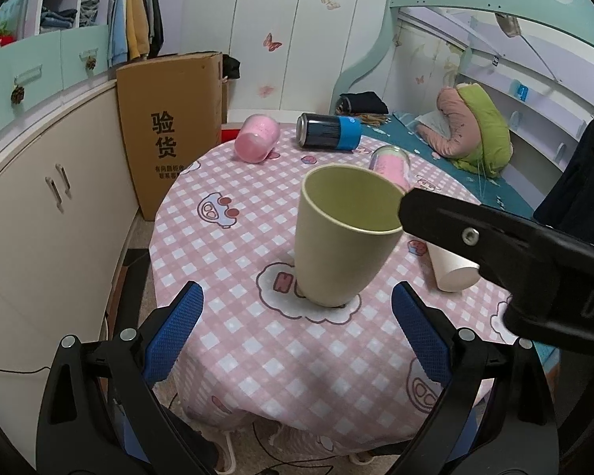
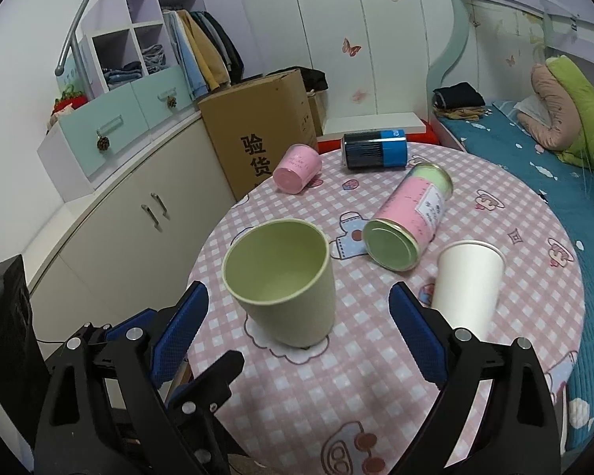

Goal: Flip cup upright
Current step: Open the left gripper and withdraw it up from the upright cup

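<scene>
A pale green cup (image 1: 342,233) stands upright, mouth up, on the pink checked tablecloth (image 1: 233,261); it also shows in the right wrist view (image 2: 285,281). My left gripper (image 1: 297,330) is open and empty, just short of the cup, fingers apart on either side. My right gripper (image 2: 299,334) is open and empty, close behind the cup. Its black arm crosses the left wrist view at the cup's right rim (image 1: 495,253). A white paper cup (image 2: 469,285) lies on its side to the right.
On the round table lie a pink cup (image 2: 297,166), a black-and-blue can (image 2: 376,148) and a pink-green tube (image 2: 410,217), all on their sides. A cardboard box (image 1: 170,126) and cabinets (image 1: 51,206) stand left; a bed (image 2: 534,166) is right.
</scene>
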Tool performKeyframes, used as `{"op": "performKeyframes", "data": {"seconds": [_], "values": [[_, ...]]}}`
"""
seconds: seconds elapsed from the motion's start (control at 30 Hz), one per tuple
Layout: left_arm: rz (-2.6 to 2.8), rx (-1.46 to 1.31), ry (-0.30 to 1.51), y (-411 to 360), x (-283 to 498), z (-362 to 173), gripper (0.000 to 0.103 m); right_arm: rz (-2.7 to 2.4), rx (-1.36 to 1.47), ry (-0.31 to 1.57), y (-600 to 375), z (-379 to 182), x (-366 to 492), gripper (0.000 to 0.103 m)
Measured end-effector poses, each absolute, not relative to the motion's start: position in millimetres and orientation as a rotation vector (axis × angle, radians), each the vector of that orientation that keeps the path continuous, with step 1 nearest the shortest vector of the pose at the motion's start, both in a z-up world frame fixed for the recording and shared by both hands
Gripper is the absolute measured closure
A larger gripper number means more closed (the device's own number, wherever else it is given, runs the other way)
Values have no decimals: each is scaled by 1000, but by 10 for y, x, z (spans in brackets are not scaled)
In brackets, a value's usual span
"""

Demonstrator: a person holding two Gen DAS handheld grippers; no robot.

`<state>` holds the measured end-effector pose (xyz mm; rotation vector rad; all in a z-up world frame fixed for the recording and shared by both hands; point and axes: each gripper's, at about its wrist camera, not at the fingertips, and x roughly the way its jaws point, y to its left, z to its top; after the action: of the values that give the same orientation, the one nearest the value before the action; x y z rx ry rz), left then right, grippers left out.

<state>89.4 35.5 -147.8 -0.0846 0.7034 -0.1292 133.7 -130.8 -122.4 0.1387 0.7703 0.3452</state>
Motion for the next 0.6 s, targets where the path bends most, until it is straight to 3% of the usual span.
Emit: {"op": "performKeyframes", "data": {"seconds": [0.6], "values": [[-132, -29, 541, 112, 396, -934, 7, 284, 178, 604, -1830, -651, 617, 13]]}}
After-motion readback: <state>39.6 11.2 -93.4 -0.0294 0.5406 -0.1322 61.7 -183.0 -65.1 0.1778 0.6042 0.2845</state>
